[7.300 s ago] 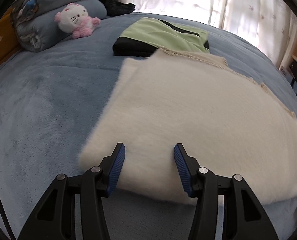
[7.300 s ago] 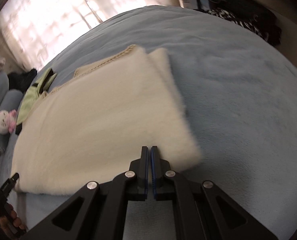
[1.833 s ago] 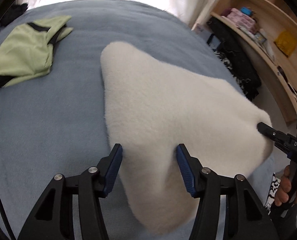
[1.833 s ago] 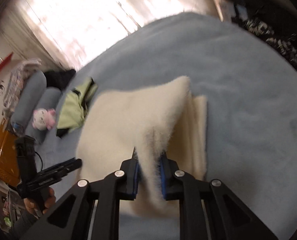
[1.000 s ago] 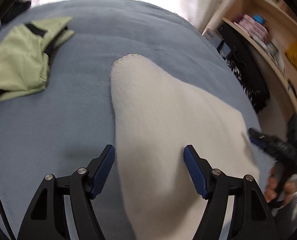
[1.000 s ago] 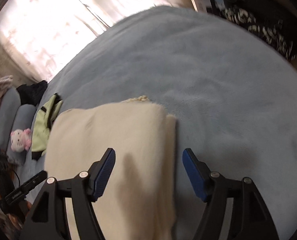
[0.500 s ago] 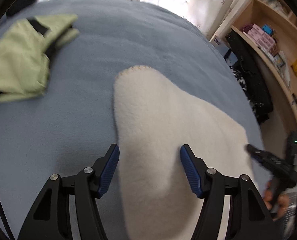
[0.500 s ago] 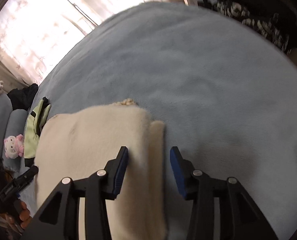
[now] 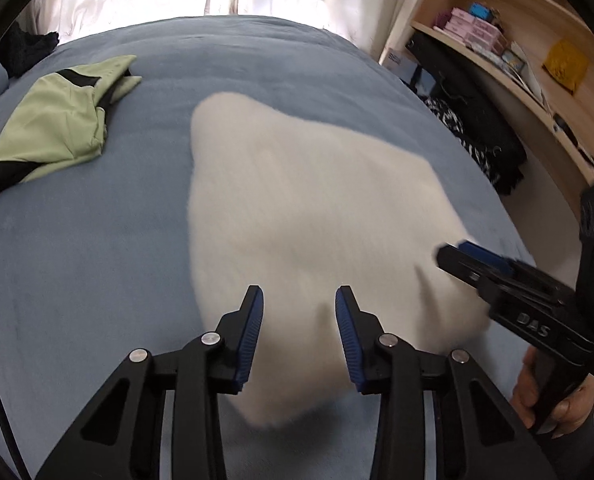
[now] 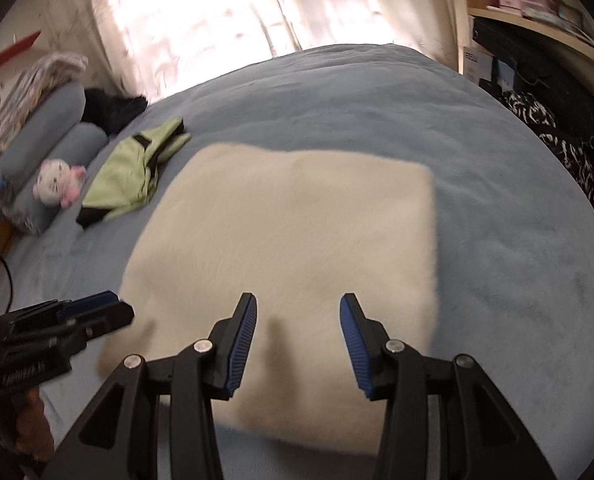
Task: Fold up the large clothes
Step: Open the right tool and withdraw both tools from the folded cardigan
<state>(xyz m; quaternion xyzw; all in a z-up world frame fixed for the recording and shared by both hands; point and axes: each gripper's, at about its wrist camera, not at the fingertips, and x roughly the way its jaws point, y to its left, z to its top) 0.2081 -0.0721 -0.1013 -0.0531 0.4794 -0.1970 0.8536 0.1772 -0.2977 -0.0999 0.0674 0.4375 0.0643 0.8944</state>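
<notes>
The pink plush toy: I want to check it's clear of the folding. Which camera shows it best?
The right wrist view: the pink plush toy lies whole against the grey bolster pillows, apart from the cream garment. The left wrist view shows only a pink sliver at its left edge.

Both hand-held grippers (image 9: 299,330) (image 10: 297,340) agape, empty

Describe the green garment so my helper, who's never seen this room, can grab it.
On the blue bed, look past the cream folded blanket, toward the pillows. The green garment lies crumpled beside the pink-and-white plush toy; it is the only lime-green item, with black trim.
</notes>
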